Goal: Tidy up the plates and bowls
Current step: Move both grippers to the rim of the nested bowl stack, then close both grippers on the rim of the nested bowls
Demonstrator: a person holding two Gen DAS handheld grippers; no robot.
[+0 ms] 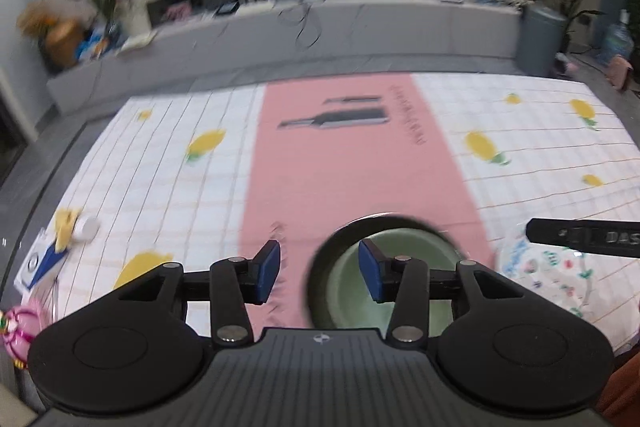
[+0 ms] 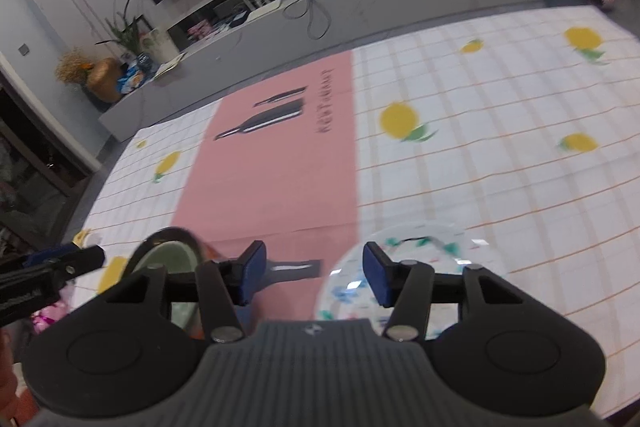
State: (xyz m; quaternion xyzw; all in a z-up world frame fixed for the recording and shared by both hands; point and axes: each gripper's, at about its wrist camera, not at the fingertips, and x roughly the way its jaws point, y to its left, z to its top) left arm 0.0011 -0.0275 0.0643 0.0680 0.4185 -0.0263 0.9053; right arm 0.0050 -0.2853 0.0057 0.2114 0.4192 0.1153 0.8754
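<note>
A green bowl with a dark rim [image 1: 352, 267] sits on the pink strip of the tablecloth, near the front edge. My left gripper [image 1: 319, 271] is open and hangs just above its left rim, with the right pad over the bowl. The bowl also shows in the right wrist view [image 2: 170, 257]. A white plate with coloured floral print [image 2: 412, 267] lies to the right of the bowl; it also shows in the left wrist view [image 1: 560, 279]. My right gripper [image 2: 314, 277] is open above the plate's left edge, holding nothing.
The table [image 1: 520, 131] carries a white checked lemon-print cloth with a pink centre strip. A blue and yellow packet and a small white cup [image 1: 86, 229] lie at the left edge. A pink round object [image 1: 20, 323] sits at the front left corner.
</note>
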